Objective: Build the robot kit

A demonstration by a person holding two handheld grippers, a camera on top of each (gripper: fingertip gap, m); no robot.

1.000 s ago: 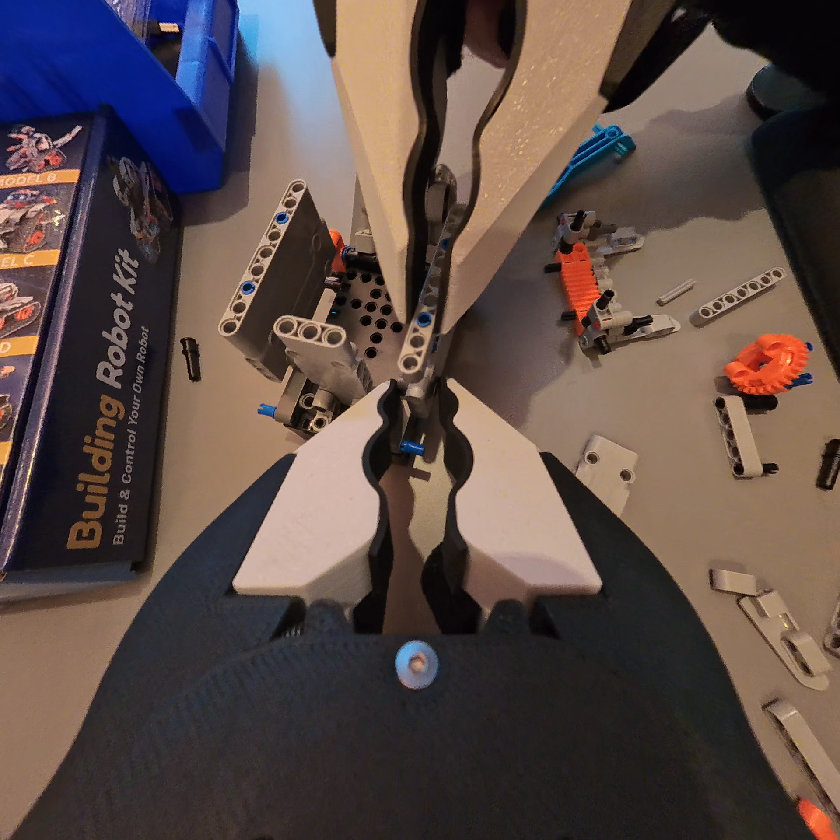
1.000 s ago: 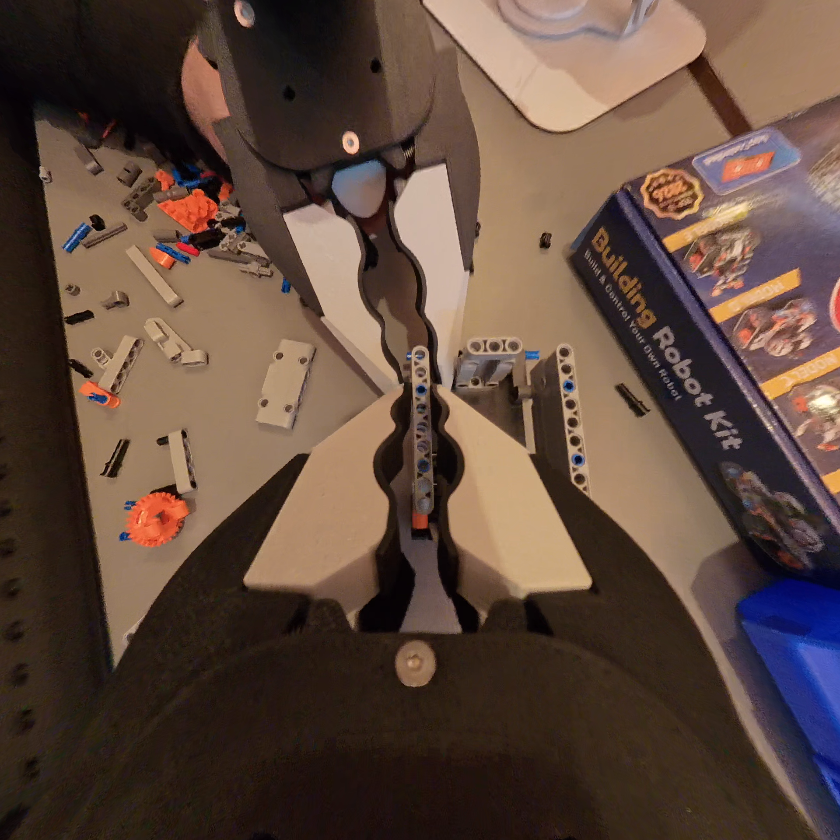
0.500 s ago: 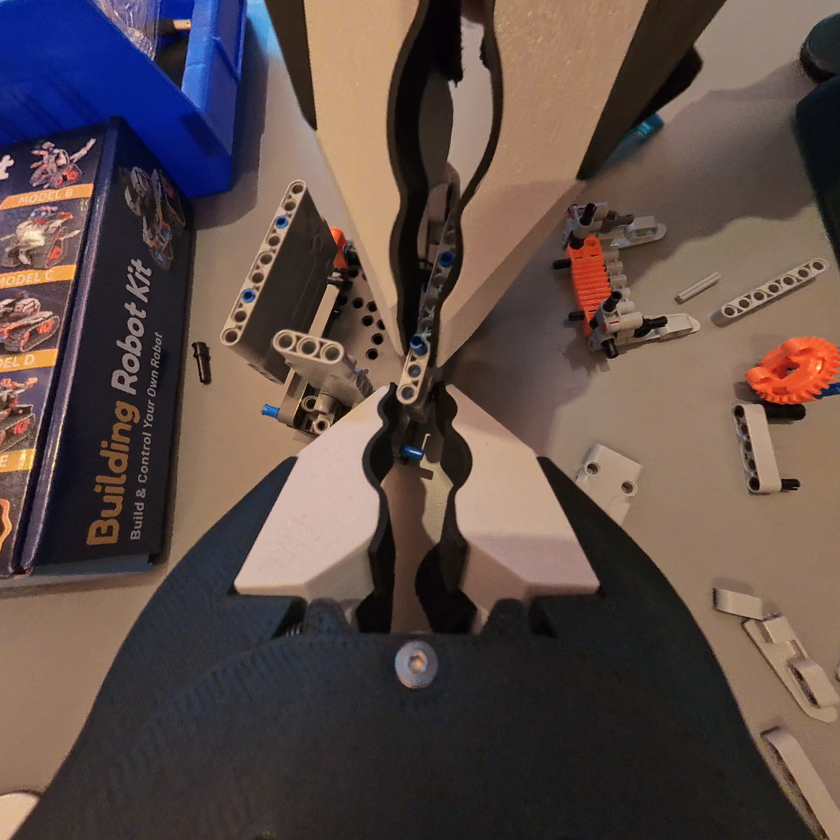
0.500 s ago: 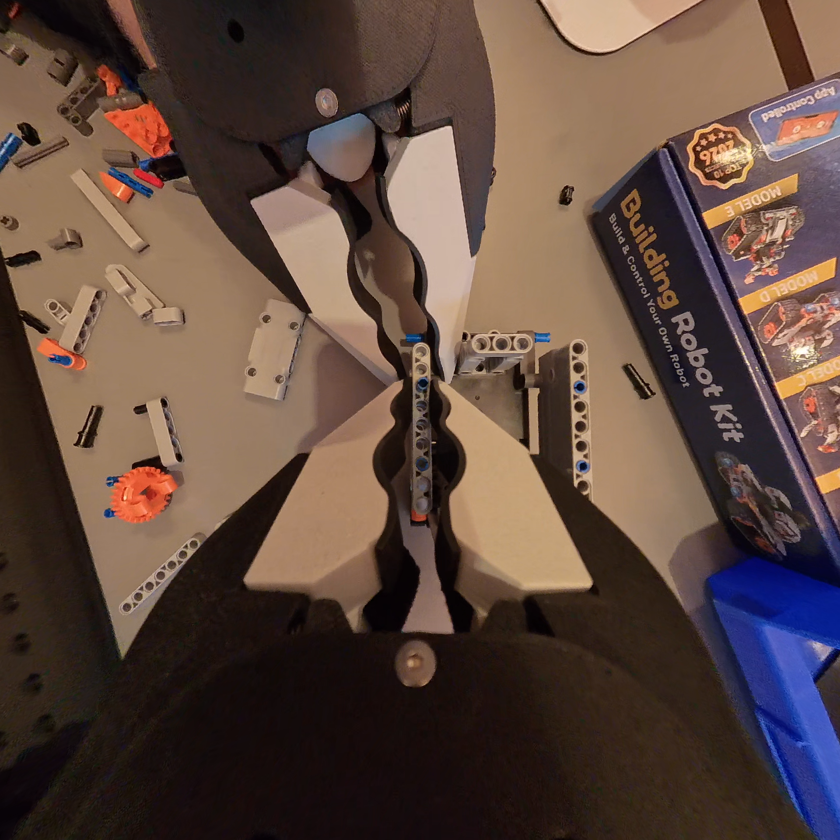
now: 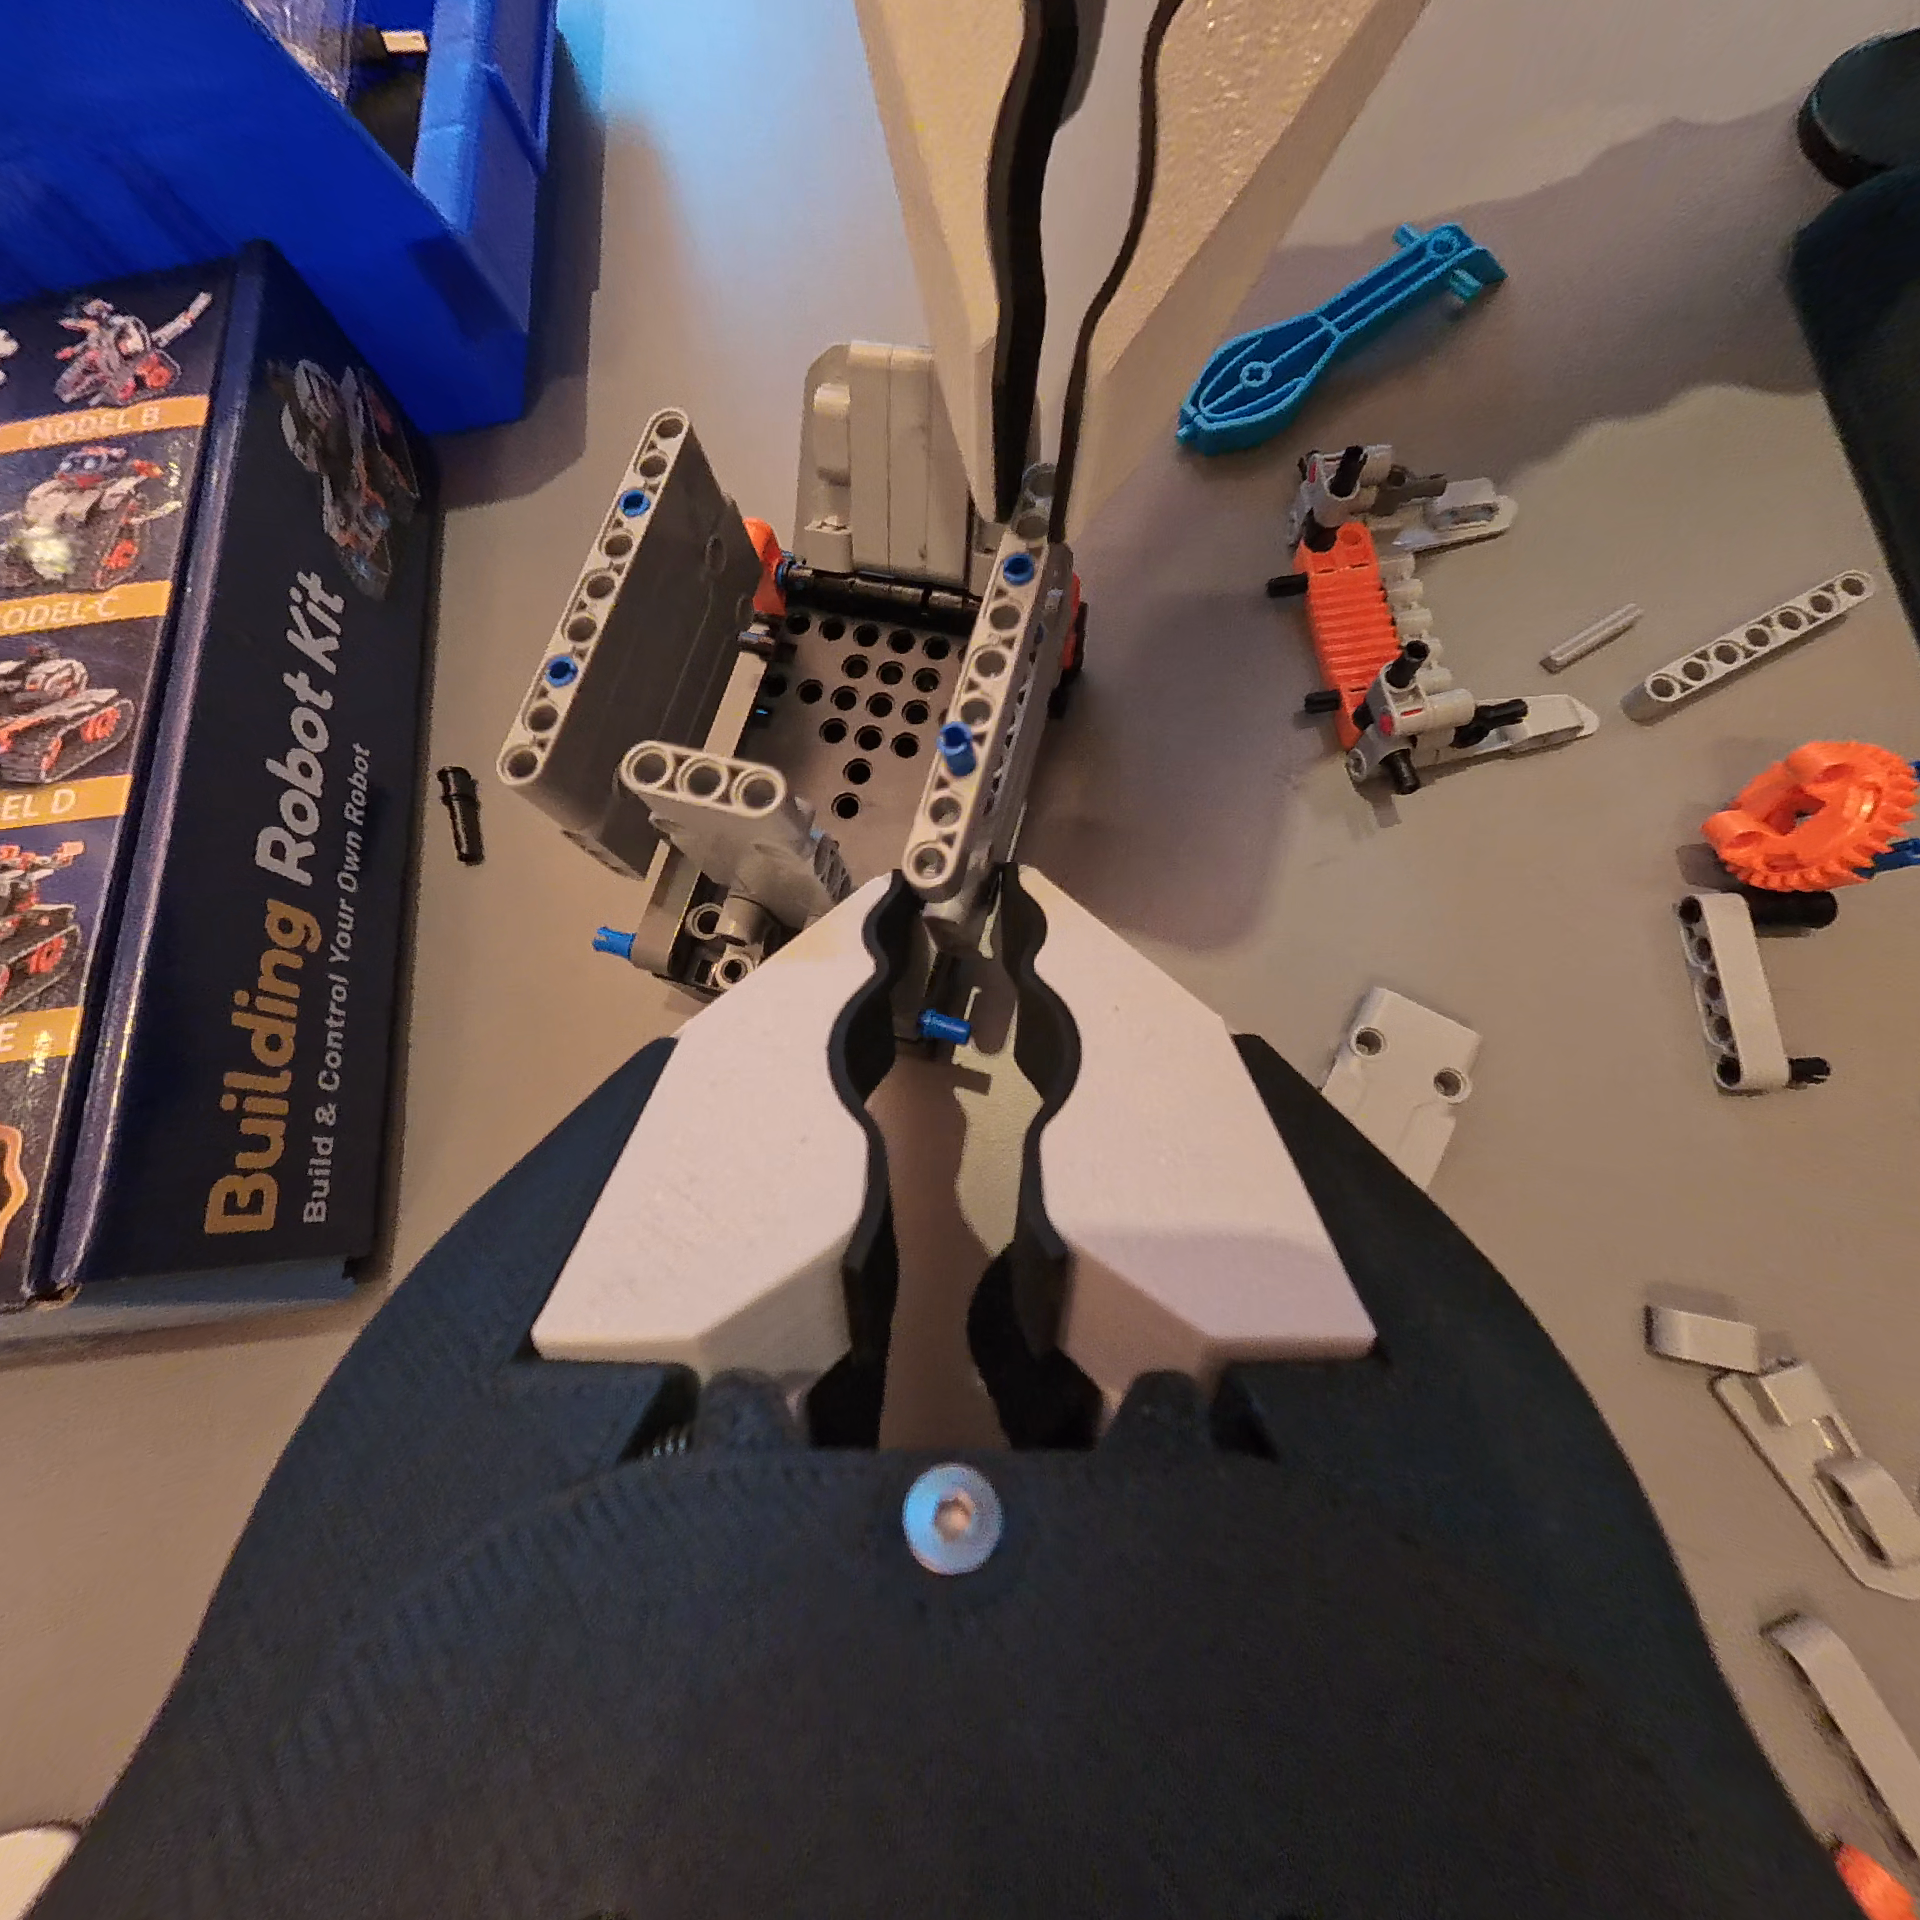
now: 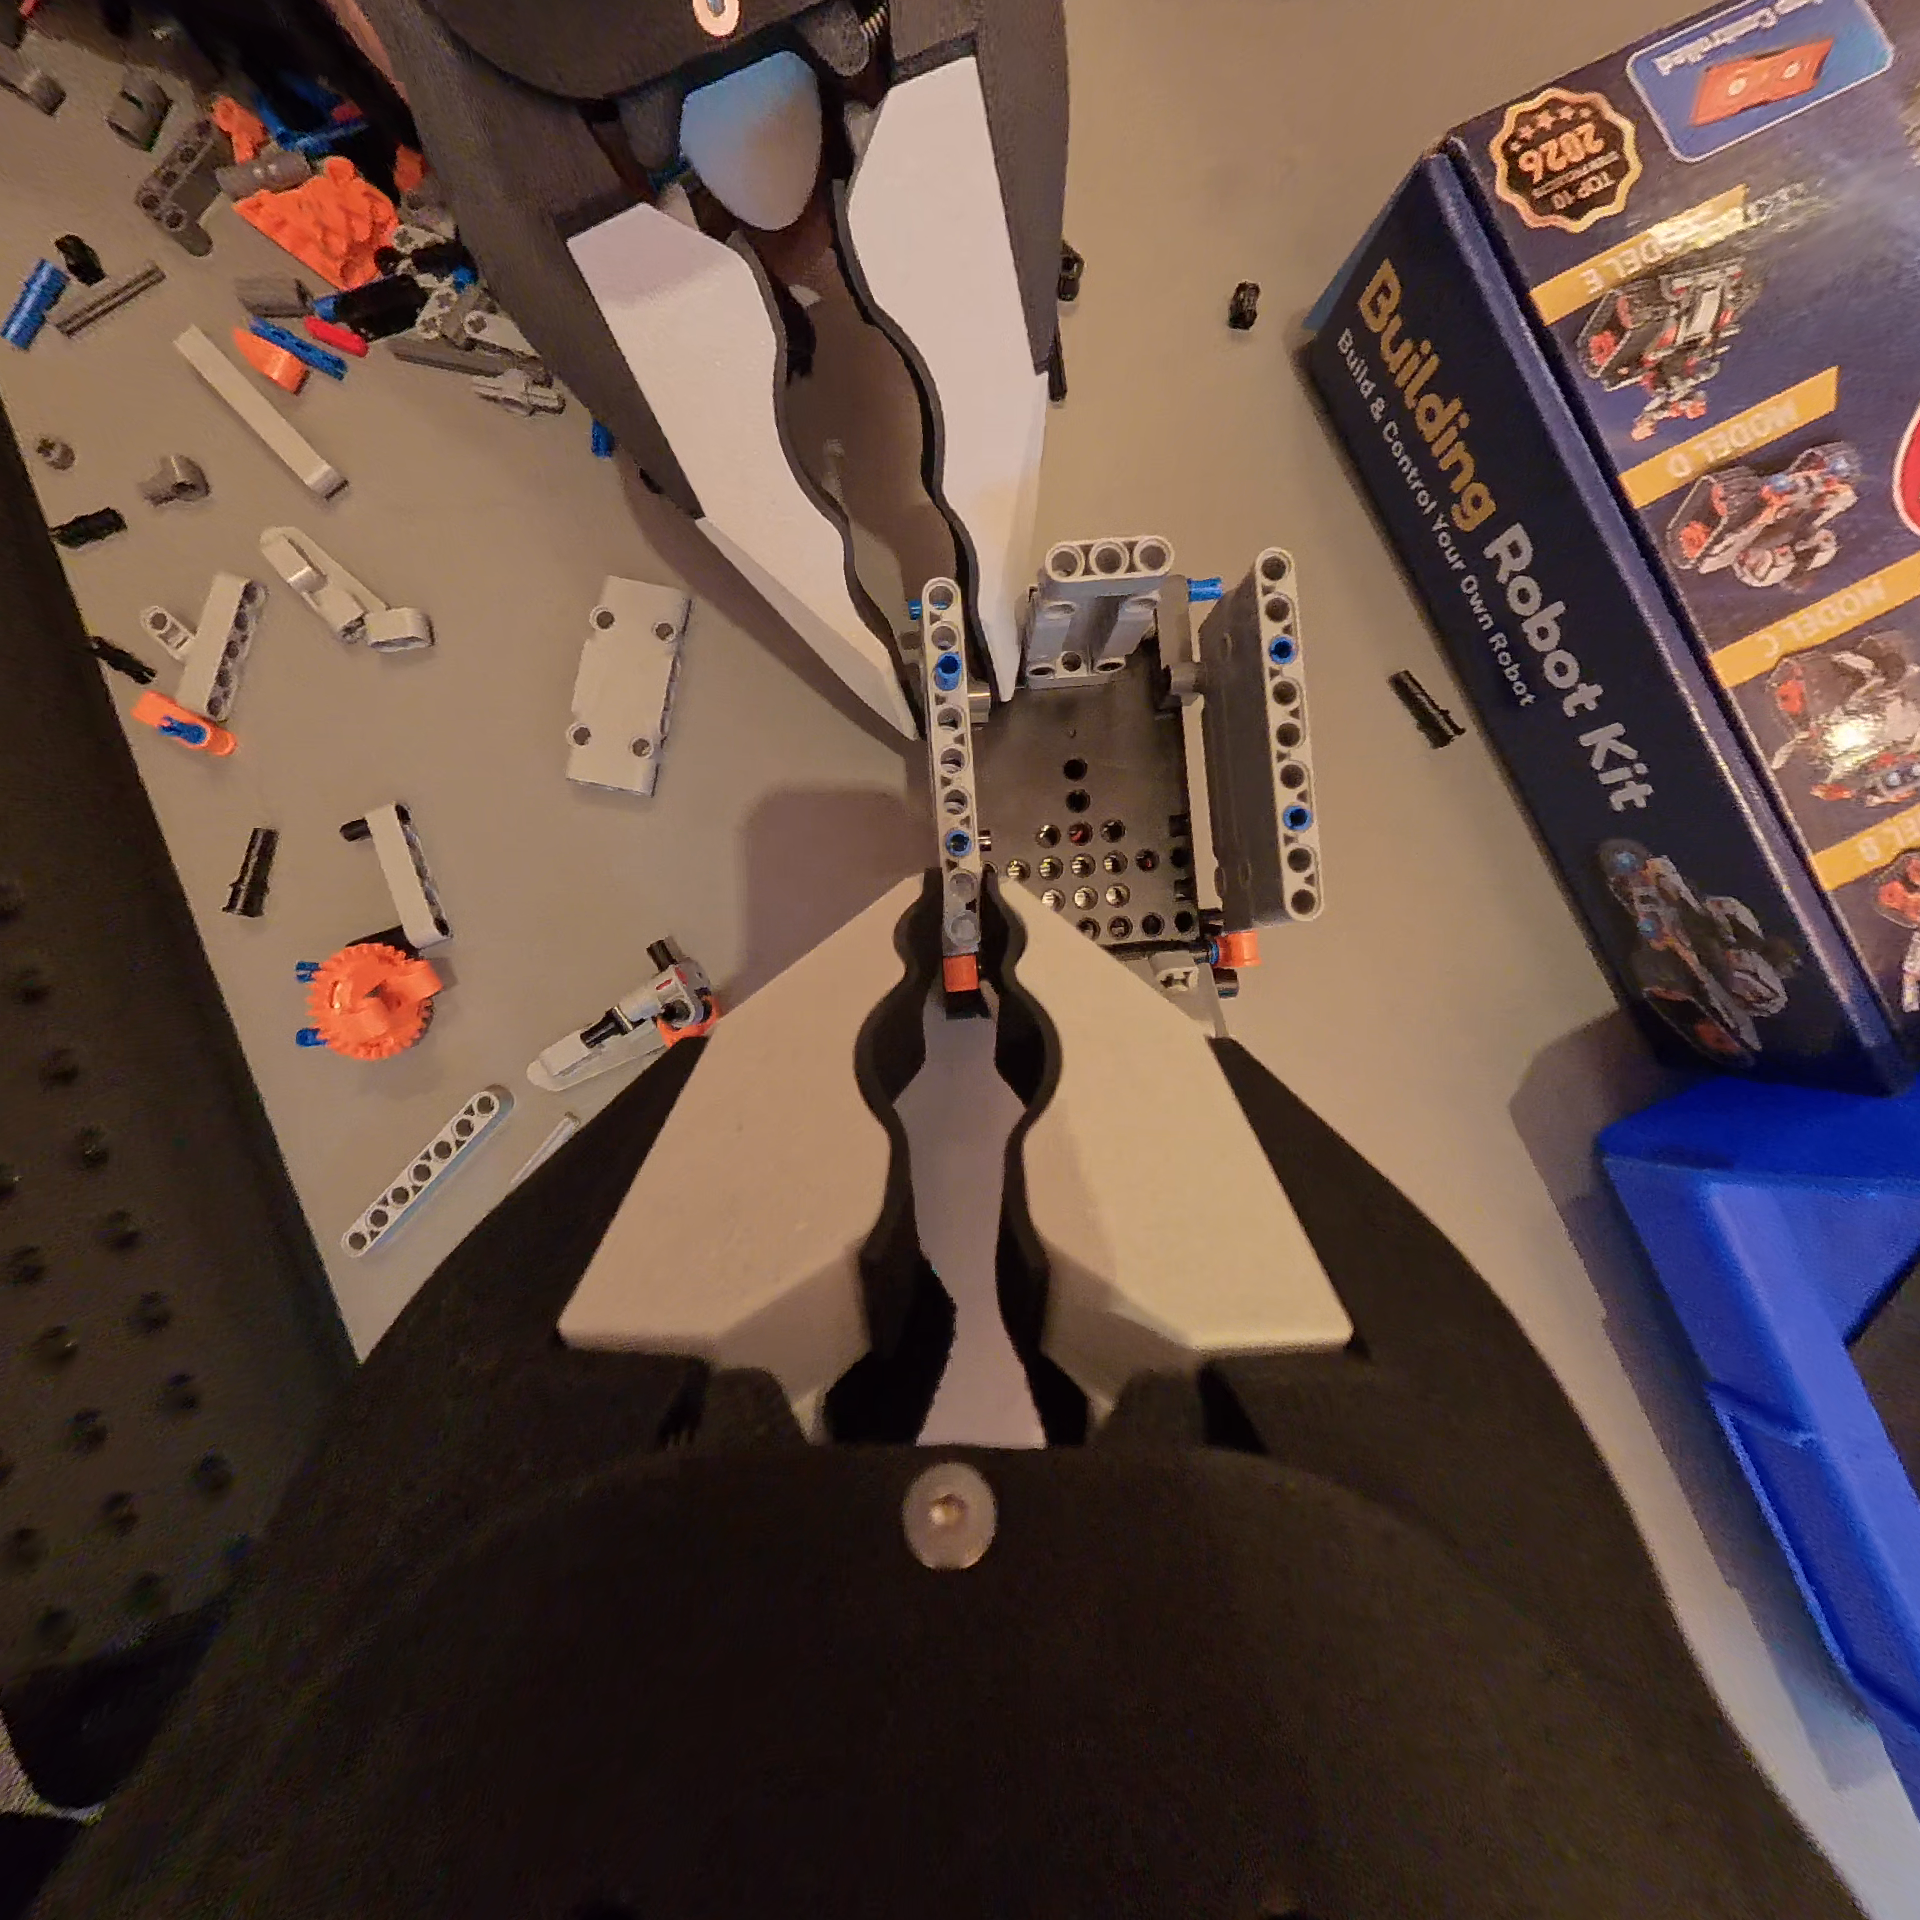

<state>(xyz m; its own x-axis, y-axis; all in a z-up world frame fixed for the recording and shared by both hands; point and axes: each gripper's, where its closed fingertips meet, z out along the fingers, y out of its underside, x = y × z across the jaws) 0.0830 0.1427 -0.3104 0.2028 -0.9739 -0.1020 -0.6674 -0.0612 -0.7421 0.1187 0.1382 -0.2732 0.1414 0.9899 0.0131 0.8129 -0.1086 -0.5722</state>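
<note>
Table: a grey table (image 5: pixel 1299 935) carries everything; scattered building pieces lie mostly on the side away from the kit box.
Kit box: a dark blue kit box (image 5: pixel 187 831) lies flat just beside the model, printed pictures on its top.
Bin: a blue bin (image 5: pixel 260 177) sits past the far end of the kit box; something lies inside it, too cropped to make out.
Model: a half-built model (image 5: pixel 852 686) stands between the two claws, with a black holed floor, a grey side wall (image 5: pixel 634 623) with blue pins, and a short three-hole block at one end.
Beam: a long grey beam (image 6: pixel 951 769) with holes and blue pins stands on edge along the model's open side, opposite the side wall; its long axis runs straight from one claw to the other.
Right claw: the right claw (image 6: pixel 961 940) is clenched on the beam's end nearest it, just above an orange pin (image 6: pixel 958 974).
Left claw: the left claw (image 5: pixel 951 914) meets the beam's opposite end head-on; its tips sit close about the beam end and the model's corner, but whether they pinch it I cannot tell.
Nearer: each claw has one end of the beam, so neither is clearly nearer.
Loose pieces: an orange gear (image 5: pixel 1813 826), an orange-and-grey assembly (image 5: pixel 1371 634), a light blue tool (image 5: pixel 1340 332), a thin grey strip (image 5: pixel 1751 644) and a small grey plate (image 5: pixel 1397 1070) lie well apart from the model; a black pin (image 5: pixel 460 810) lies between the model and the kit box.
</note>
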